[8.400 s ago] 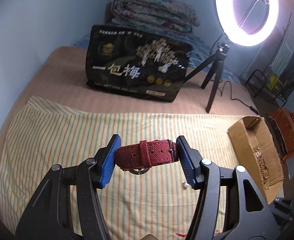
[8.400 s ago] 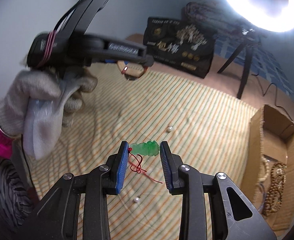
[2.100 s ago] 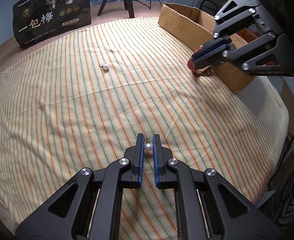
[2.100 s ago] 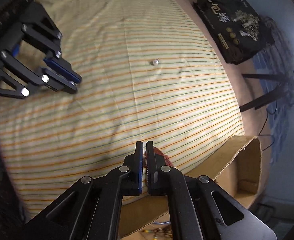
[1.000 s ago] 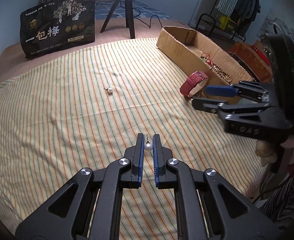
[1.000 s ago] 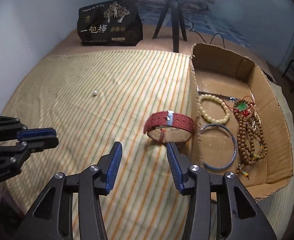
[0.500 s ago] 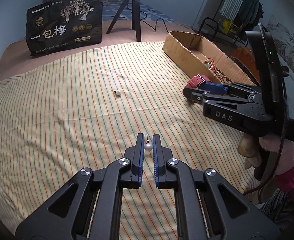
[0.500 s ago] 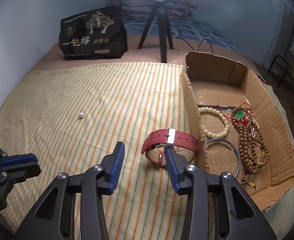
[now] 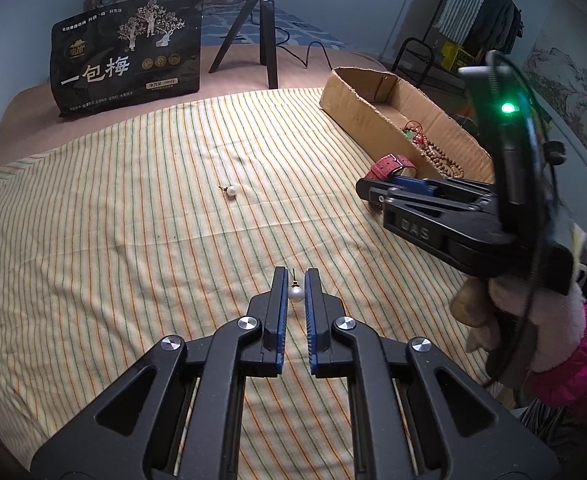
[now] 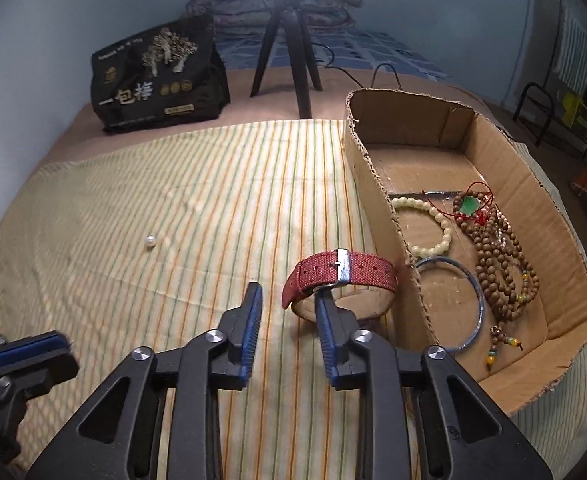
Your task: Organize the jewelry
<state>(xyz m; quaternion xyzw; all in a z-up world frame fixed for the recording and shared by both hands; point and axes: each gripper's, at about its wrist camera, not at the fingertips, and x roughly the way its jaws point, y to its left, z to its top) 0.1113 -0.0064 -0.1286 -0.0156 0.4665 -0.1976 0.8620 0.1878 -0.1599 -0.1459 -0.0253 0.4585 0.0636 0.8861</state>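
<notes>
Red watch [image 10: 343, 270], touching right gripper [image 10: 287, 304]

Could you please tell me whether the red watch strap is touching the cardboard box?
Cannot tell. In the right wrist view the red watch strap sits right beside the cardboard box wall, but no clear gap or contact shows.

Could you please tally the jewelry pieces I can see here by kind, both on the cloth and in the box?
Pearl earrings: 2
Red watch: 1
Cream bead bracelet: 1
Blue bangle: 1
Brown bead strand, looped several times: 1
Green pendant on red cord: 1
Total: 7
</notes>
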